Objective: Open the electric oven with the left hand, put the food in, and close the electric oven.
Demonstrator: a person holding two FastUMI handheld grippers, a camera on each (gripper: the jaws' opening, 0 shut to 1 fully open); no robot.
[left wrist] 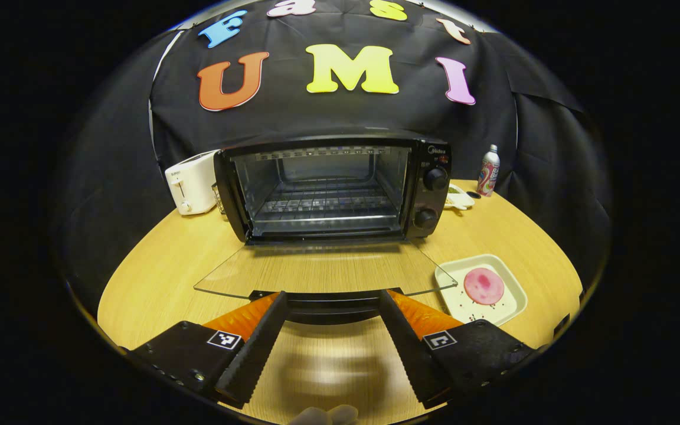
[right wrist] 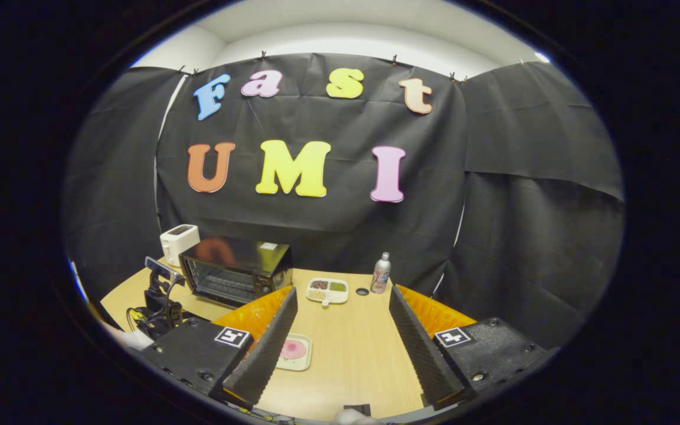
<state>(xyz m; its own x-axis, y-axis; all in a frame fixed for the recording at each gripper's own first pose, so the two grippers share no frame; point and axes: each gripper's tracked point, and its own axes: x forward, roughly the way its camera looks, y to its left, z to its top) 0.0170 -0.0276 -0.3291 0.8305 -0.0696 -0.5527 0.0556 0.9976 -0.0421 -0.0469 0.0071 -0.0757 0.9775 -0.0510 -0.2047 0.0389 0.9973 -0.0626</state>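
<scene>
The black electric oven (left wrist: 340, 189) stands open at the back of the wooden table, its wire rack bare. Its glass door (left wrist: 322, 271) lies flat toward me. The door's dark handle (left wrist: 331, 308) runs between the spread fingers of my left gripper (left wrist: 334, 295), which is open around it. A round pink piece of food (left wrist: 484, 285) lies on a white tray (left wrist: 511, 307) to the right of the door. My right gripper (right wrist: 343, 292) hangs open and holds nothing, high above the table. From there the oven (right wrist: 234, 271), the pink food (right wrist: 294, 349) and the left gripper (right wrist: 162, 294) lie far below to the left.
A white toaster (left wrist: 189, 183) stands left of the oven. On its right are a small divided dish (left wrist: 458, 198) and a spray can (left wrist: 489, 171). The table's rounded front edge is close under the left gripper. A pale fingertip (left wrist: 325, 415) shows at the bottom.
</scene>
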